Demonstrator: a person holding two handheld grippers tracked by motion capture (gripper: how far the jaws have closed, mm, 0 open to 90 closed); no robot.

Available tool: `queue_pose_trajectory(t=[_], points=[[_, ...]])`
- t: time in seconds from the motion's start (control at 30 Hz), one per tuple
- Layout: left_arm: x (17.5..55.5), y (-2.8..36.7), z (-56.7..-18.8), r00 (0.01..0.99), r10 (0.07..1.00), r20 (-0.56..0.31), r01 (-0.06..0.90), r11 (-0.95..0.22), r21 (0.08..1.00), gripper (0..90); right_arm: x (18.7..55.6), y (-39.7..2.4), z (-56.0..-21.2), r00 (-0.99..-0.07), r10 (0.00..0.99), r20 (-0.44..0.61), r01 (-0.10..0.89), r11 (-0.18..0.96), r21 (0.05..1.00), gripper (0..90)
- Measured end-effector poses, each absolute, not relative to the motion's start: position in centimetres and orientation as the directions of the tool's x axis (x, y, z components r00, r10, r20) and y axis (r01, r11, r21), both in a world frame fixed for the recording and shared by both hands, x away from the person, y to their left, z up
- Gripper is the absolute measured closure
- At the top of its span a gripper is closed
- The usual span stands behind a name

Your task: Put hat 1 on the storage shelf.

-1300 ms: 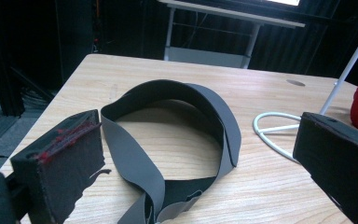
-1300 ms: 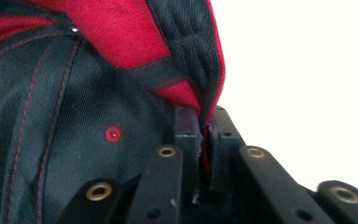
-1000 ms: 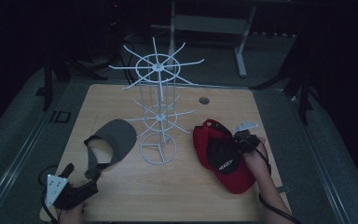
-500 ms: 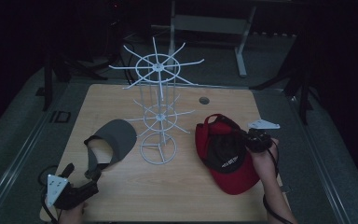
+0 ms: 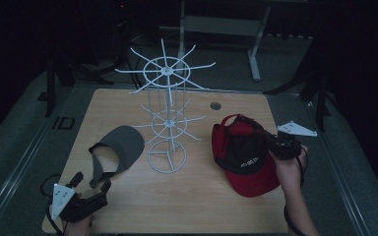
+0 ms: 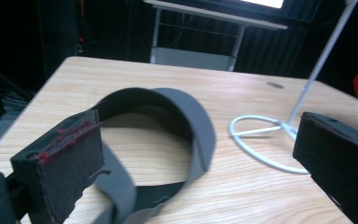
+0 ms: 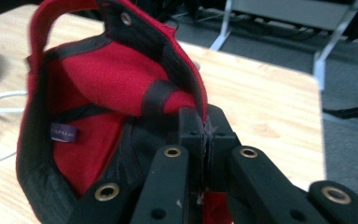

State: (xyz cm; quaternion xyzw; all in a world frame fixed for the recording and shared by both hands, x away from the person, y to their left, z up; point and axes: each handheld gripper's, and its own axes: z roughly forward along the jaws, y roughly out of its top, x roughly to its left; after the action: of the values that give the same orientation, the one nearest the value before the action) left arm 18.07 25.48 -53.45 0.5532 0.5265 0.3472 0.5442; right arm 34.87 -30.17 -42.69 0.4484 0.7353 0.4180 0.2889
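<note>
Two caps are on the table: at the near left, a grey visor (image 5: 118,147) lies before the left gripper (image 5: 91,189), whose jaws stand apart. Right of the wire rack (image 5: 166,118), the red cap (image 5: 243,152) is pinched by its rim in the right gripper (image 7: 204,133); so thin a hold could slip, or a rack arm could be snagged.
</note>
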Motion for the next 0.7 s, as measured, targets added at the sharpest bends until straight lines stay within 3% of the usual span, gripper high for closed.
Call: queue_pose_trajectory(t=[0.23, 0.37, 0.7], points=[[17.8, 24.3, -51.5, 0.265, 0.934, -0.241, 0.228, 0.182, 0.956, 2.0, 33.8, -30.6, -40.6, -0.397, 0.917, -0.040, 0.380, 0.203, 0.902, 88.0], [17.4, 22.8, -50.1, 0.338, 0.930, -0.145, 0.230, 0.068, 0.971, 2.1, 33.4, -30.9, -39.9, -0.393, 0.919, -0.026, 0.368, 0.183, 0.911, 88.0], [17.0, 19.7, -46.6, 0.482, 0.872, -0.090, 0.185, -0.002, 0.983, 5.1, 32.3, -31.3, -38.4, -0.393, 0.919, -0.012, 0.343, 0.159, 0.926, 88.0]])
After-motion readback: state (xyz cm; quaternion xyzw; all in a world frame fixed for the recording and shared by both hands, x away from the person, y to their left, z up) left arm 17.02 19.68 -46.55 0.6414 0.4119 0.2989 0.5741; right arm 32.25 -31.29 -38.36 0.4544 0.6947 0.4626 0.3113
